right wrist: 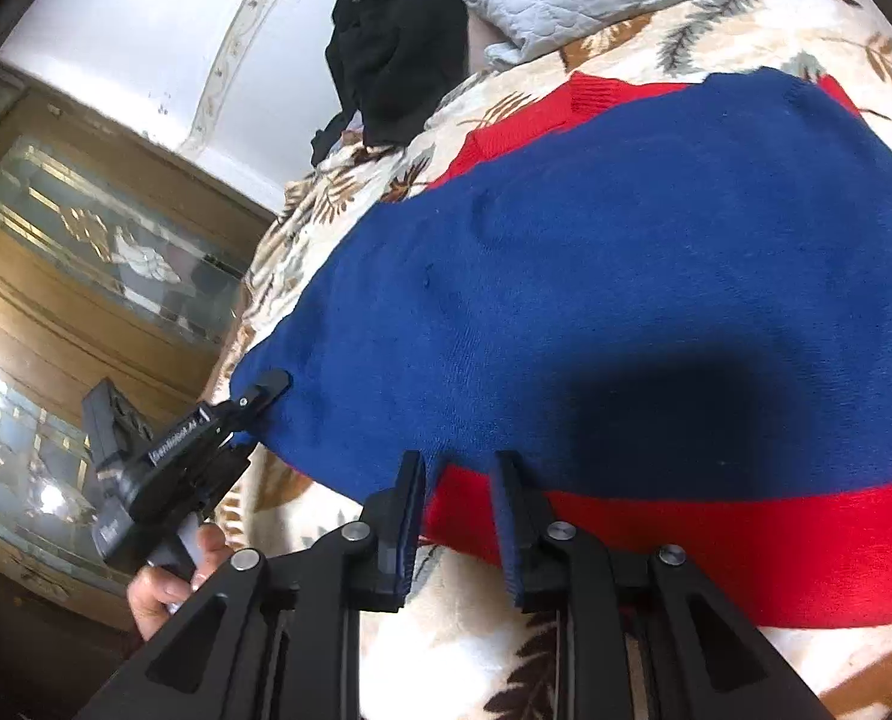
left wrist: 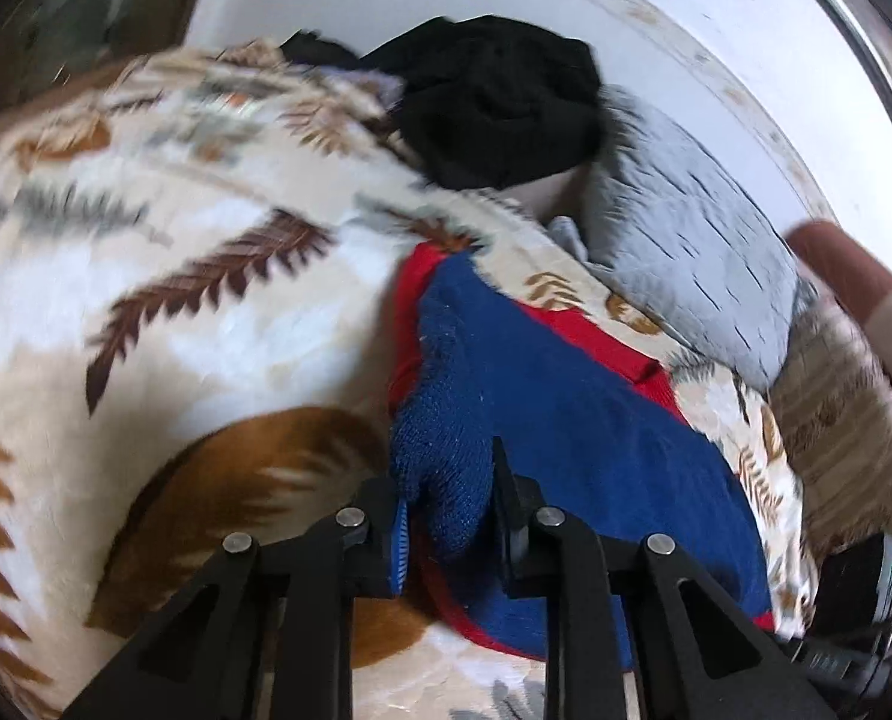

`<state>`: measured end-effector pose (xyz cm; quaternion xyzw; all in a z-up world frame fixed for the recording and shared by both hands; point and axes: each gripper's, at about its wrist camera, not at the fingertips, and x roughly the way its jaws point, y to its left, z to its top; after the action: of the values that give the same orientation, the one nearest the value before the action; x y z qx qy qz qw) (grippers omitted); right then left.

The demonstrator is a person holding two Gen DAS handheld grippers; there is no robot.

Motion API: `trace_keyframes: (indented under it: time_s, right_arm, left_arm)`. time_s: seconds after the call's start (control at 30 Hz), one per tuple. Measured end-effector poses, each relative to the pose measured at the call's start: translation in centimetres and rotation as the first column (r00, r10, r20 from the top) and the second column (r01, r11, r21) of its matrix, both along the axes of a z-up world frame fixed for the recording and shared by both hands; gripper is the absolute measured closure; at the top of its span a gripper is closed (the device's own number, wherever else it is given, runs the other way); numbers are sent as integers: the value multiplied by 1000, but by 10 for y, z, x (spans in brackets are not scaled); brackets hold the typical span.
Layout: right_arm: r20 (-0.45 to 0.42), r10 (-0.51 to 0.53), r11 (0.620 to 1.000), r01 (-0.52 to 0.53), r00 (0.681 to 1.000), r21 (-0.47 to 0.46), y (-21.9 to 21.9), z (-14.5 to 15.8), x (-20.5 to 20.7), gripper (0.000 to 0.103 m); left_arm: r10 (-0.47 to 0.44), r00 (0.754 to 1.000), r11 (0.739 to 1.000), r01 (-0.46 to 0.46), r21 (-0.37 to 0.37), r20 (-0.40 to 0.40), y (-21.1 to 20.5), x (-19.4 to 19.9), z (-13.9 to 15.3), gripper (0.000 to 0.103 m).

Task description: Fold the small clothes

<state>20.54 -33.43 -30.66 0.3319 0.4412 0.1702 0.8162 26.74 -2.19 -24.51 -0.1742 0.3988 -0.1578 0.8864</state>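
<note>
A blue knit sweater with red trim lies spread on a floral blanket. In the left wrist view my left gripper is shut on a bunched corner of the blue knit. The right wrist view shows that same left gripper clamped on the sweater's left corner, with a hand holding its grip. My right gripper sits at the near edge, its fingers closed on the red hem where it meets the blue.
A heap of black clothes and a grey quilted cover lie at the far side of the bed by a white wall. A wooden cabinet with glass doors stands to the left. A blurred finger shows at the right edge.
</note>
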Motion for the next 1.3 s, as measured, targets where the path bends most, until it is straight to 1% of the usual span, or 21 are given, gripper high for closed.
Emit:
trace_keyframes:
  time_s: [0.07, 0.1, 0.13, 0.17, 0.2, 0.27, 0.3, 0.37, 0.47, 0.57, 0.63, 0.7, 0.73, 0.8, 0.9, 0.93, 1.0, 1.07, 1.17, 1.3]
  right_arm:
    - [-8, -12, 999, 12, 1000, 35, -8, 0, 0, 73]
    - [-9, -20, 998, 20, 1000, 52, -14, 1, 0, 55]
    - [-10, -34, 998, 34, 999, 57, -18, 2, -1, 29]
    - [-6, -64, 996, 65, 998, 66, -24, 4, -2, 22]
    - [12, -96, 992, 94, 995, 86, -31, 7, -3, 21]
    - [14, -123, 986, 120, 992, 115, -40, 9, -3, 21]
    - [7, -135, 982, 133, 991, 137, -46, 10, -3, 21]
    - [26, -176, 967, 168, 984, 193, -60, 14, -7, 21]
    - [58, -205, 958, 188, 977, 218, -73, 25, -10, 22]
    - [57, -222, 951, 203, 973, 233, -88, 31, -10, 23]
    - [44, -238, 933, 216, 970, 289, -101, 32, -7, 23]
    - [20, -230, 912, 208, 973, 354, -115, 30, -1, 23]
    - [12, -224, 907, 203, 975, 370, -119, 30, 2, 22]
    - [-10, -203, 893, 189, 979, 409, -126, 28, 11, 21]
    - [-66, -187, 873, 196, 980, 447, -137, 19, 27, 21]
    - [-81, -177, 870, 194, 981, 454, -138, 15, 31, 21]
    - [-140, -133, 865, 184, 981, 467, -138, 2, 47, 21]
    - [-167, -109, 859, 177, 980, 480, -135, -7, 60, 21]
    - [-172, -40, 866, 120, 984, 486, -121, -13, 82, 21]
    - [-156, 10, 866, 70, 988, 495, -101, -15, 109, 21]
  left_arm:
    - [-25, 1000, 999, 24, 24, 18, -8, -1, 8, 81]
    - [-35, 999, 999, 34, 31, 26, -11, -1, 11, 82]
    - [-44, 998, 998, 42, 38, 34, -13, -2, 14, 82]
    - [-53, 998, 998, 50, 49, 42, -17, -3, 17, 82]
    - [-65, 997, 996, 62, 60, 51, -19, -4, 20, 82]
    - [-88, 994, 993, 82, 82, 68, -25, -7, 25, 82]
    - [-102, 992, 991, 95, 93, 75, -29, -9, 28, 82]
    - [-130, 987, 986, 119, 116, 93, -37, -14, 34, 83]
    - [-191, 974, 971, 169, 167, 122, -58, -19, 44, 84]
    - [-278, 949, 943, 241, 228, 148, -90, -28, 55, 85]
    - [-325, 933, 926, 280, 255, 154, -109, -33, 57, 85]
    - [-383, 911, 902, 334, 273, 151, -131, -42, 58, 86]
    - [-407, 901, 891, 355, 283, 149, -141, -46, 57, 86]
    - [-455, 880, 861, 395, 321, 138, -163, -59, 51, 86]
    - [-504, 857, 830, 445, 336, 110, -182, -72, 36, 86]
    - [-510, 854, 825, 450, 343, 106, -185, -74, 33, 86]
    - [-513, 853, 821, 456, 343, 93, -185, -77, 25, 86]
    - [-507, 857, 829, 456, 325, 91, -178, -77, 23, 86]
    - [-505, 857, 835, 455, 309, 103, -171, -77, 28, 86]
    - [-507, 854, 840, 460, 288, 115, -164, -81, 30, 86]
